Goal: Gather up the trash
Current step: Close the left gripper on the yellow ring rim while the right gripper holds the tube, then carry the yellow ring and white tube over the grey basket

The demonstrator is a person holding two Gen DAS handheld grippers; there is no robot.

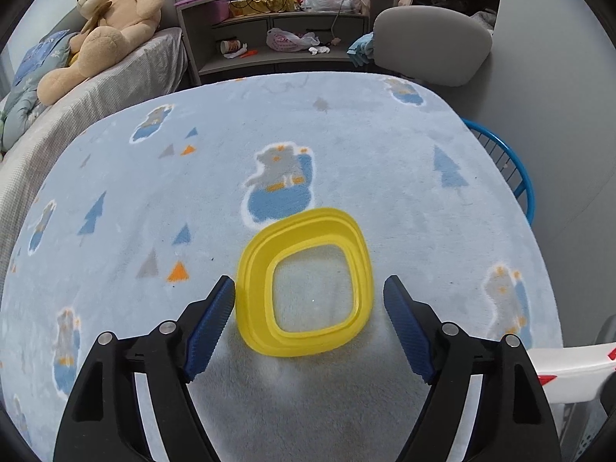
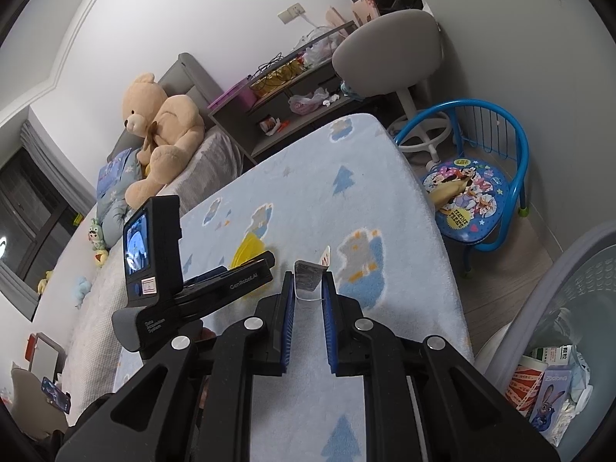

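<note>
The right gripper [image 2: 308, 288] is clamping a small wrapper [image 2: 308, 277], its jaws nearly together on the foil. The wrapper is standing up between the pads, long axis running forward along the fingers, its torn tip pointing away toward the far end of the bed [image 2: 385, 200].

The bin [image 2: 546, 300] is sitting low at the right, beside the bed, already holding cartons and crumpled paper, so part of the collecting looks done; this wrapper is not yet dropped in.

The left gripper [image 1: 309, 300] is hovering with jaws wide apart, flanking a yellow lid [image 1: 254, 296] without gripping it. The lid is lying flat on the blanket, squarish with no clear long axis, one corner pointing toward the gripper. It probably goes next.
</note>
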